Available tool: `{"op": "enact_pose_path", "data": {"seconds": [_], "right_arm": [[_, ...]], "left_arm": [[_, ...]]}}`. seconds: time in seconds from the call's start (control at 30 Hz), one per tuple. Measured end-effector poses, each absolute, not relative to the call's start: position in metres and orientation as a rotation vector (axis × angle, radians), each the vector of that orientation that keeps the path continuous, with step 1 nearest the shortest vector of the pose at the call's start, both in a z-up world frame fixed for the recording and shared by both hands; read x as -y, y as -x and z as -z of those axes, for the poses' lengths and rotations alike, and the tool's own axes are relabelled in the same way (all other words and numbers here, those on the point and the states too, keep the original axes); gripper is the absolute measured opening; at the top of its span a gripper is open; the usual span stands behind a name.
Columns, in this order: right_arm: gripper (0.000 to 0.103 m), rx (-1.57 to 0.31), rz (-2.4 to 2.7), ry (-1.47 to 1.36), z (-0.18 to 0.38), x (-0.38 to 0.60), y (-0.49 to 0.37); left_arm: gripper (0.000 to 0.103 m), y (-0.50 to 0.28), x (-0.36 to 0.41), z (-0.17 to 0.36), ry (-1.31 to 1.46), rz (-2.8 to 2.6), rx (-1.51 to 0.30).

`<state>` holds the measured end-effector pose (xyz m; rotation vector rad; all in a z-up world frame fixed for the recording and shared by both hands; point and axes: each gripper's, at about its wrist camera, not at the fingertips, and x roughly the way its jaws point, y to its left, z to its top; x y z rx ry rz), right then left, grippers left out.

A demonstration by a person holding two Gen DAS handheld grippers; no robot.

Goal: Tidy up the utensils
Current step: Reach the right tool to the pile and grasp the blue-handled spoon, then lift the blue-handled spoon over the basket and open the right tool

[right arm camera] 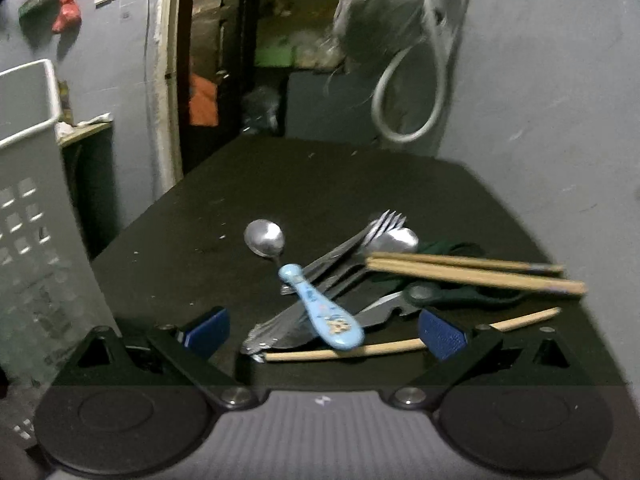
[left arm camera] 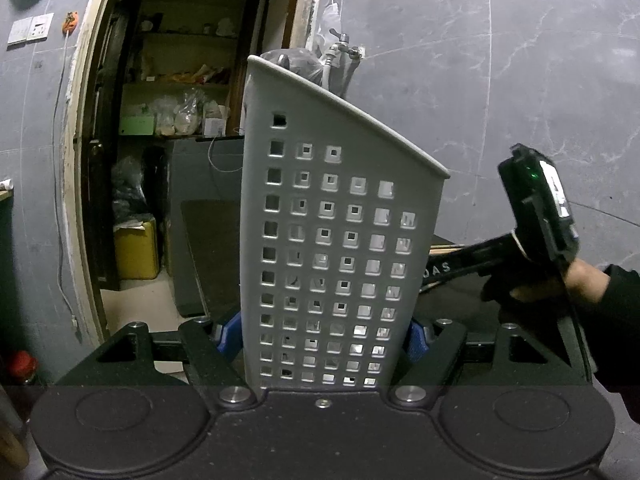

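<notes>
Dim, cool indoor light is seen in both views. Fisheye bending is marked at the dark-vignetted corners. The right wrist view is motion-blurred, most strongly beyond its tongs.

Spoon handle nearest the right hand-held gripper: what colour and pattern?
Light blue spoon handle with small cartoon-style prints, clearest in the right wrist view.

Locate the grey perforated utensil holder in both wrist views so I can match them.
Left wrist: the utensil holder fills the centre, clamped upright between the left gripper jaws.
Right wrist: it stands at the far left edge, beside the black table.
Shared landmark: the grey hose by the doorway, also.
</notes>
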<state>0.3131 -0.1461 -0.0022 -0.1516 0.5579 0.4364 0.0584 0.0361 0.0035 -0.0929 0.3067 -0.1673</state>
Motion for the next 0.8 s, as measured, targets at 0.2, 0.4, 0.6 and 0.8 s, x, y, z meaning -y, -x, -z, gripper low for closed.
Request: {"op": "enact_pose_path", "data": {"seconds": [0.2, 0.4, 0.6, 0.8], "right_arm": [[0.084, -0.613, -0.489, 0.093, 0.005, 0.152, -0.336], [0.065, -0.593, -0.471, 0.11, 0.006, 0.158, -0.337], [0.047, -0.581, -0.465, 0.127, 0.005, 0.16, -0.332], [0.029, -0.575, -0.485, 0.163, 0.005, 0.161, -0.322]], "left_arm": [[0.077, -0.059, -0.036, -0.003, 0.092, 0.166, -0.307], [0.077, -0.058, -0.037, -0.003, 0.094, 0.164, -0.308], [0.077, -0.058, -0.037, -0.003, 0.093, 0.161, -0.307], [0.077, -0.058, -0.037, -0.004, 0.095, 0.163, -0.308]]}}
